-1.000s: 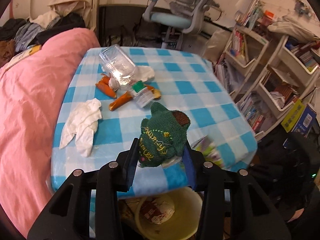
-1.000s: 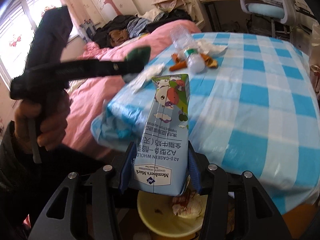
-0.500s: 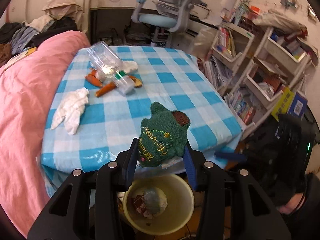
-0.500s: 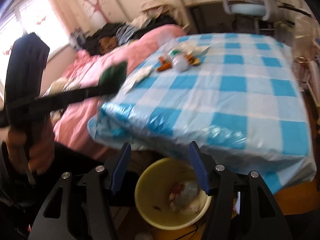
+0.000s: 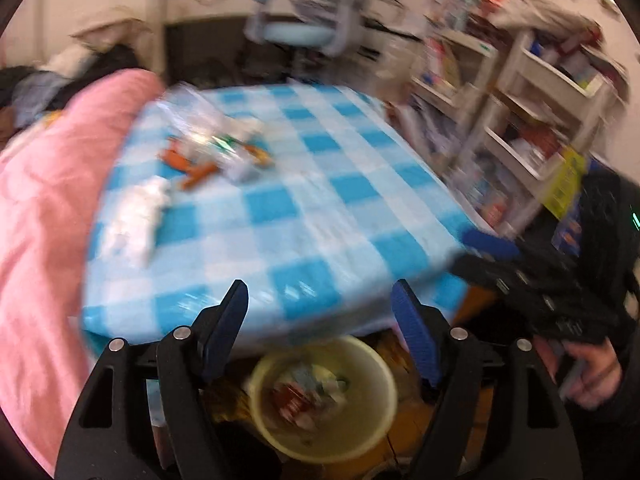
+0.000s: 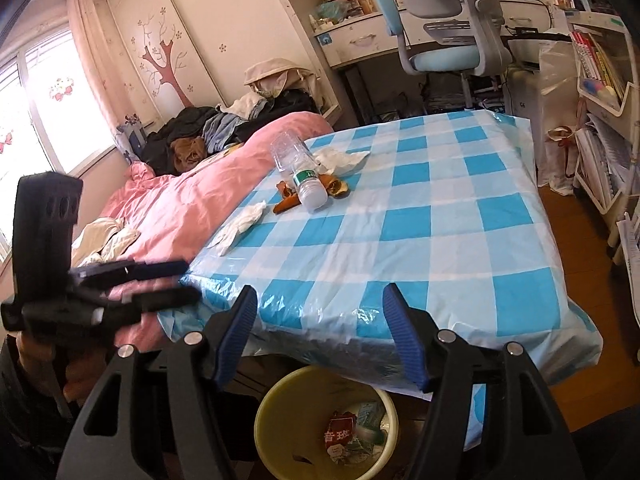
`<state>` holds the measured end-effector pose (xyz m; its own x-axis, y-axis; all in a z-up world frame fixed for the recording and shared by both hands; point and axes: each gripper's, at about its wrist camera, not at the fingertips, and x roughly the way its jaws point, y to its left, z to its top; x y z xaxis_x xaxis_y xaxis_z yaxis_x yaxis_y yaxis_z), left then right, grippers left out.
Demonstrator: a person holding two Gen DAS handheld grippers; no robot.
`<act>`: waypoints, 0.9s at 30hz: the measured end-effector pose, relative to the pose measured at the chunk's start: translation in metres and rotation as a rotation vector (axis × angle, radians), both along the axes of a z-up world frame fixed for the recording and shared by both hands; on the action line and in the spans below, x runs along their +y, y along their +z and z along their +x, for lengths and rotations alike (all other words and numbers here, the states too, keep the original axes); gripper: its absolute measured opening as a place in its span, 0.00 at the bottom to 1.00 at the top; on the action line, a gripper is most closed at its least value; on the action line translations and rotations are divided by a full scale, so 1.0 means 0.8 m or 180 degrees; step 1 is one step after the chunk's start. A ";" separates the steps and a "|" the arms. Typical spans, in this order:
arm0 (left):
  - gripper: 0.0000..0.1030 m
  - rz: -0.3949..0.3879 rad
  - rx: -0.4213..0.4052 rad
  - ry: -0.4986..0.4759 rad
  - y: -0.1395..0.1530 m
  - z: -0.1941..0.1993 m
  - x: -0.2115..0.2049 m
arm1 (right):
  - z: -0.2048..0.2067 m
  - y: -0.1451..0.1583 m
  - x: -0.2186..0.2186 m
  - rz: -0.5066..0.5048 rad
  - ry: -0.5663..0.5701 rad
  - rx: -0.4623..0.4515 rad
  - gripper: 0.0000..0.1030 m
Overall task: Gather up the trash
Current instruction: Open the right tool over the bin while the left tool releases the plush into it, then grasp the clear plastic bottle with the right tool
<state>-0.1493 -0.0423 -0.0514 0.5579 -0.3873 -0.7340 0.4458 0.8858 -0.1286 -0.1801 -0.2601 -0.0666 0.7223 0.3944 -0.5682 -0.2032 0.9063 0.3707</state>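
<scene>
Left view blurred, right view sharp, both grippers wide and empty, left gripper point(image 5: 320, 320), right gripper point(image 6: 318, 322), one bin point(image 6: 280, 420), one bottle point(image 6: 298, 172), two tissues on desk point(image 6: 460, 240).

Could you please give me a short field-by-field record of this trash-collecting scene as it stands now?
left tongs: open, empty
right tongs: open, empty
yellow bin: on floor below table edge, holds wrappers
checked tablecloth: blue and white, covers table
plastic bottle: lying on its side on table
orange peels: beside bottle
crumpled tissues: near table's left edge; more behind bottle
pink duvet: on bed left of table
</scene>
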 end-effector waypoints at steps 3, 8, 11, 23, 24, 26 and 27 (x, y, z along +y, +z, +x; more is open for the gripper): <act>0.72 -0.0064 -0.0187 0.0468 0.011 0.014 0.027 | -0.002 0.001 0.004 -0.0070 0.0022 -0.0038 0.61; 0.72 -0.0242 -0.0372 0.0947 0.026 0.024 0.061 | -0.003 0.002 0.013 -0.0189 0.0077 -0.0094 0.61; 0.73 -0.0289 -0.0405 0.1070 0.030 0.027 0.070 | -0.004 0.001 0.018 -0.0253 0.0112 -0.0114 0.61; 0.73 -0.0332 -0.0377 0.1385 0.027 0.075 0.079 | 0.032 0.018 0.053 -0.0554 0.0345 -0.0267 0.64; 0.73 -0.0353 -0.0377 0.1430 0.028 0.081 0.082 | 0.038 0.018 0.056 -0.0585 0.0365 -0.0276 0.64; 0.73 -0.0371 -0.0369 0.1522 0.028 0.095 0.086 | 0.059 0.020 0.066 -0.0674 0.0417 -0.0292 0.65; 0.73 -0.0378 -0.0363 0.1584 0.028 0.103 0.088 | 0.067 0.020 0.070 -0.0700 0.0427 -0.0292 0.66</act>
<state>-0.0671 0.0282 -0.0291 0.7694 -0.1318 -0.6251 -0.0084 0.9763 -0.2161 -0.1267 -0.2041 -0.0503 0.7243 0.3644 -0.5854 -0.3506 0.9256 0.1424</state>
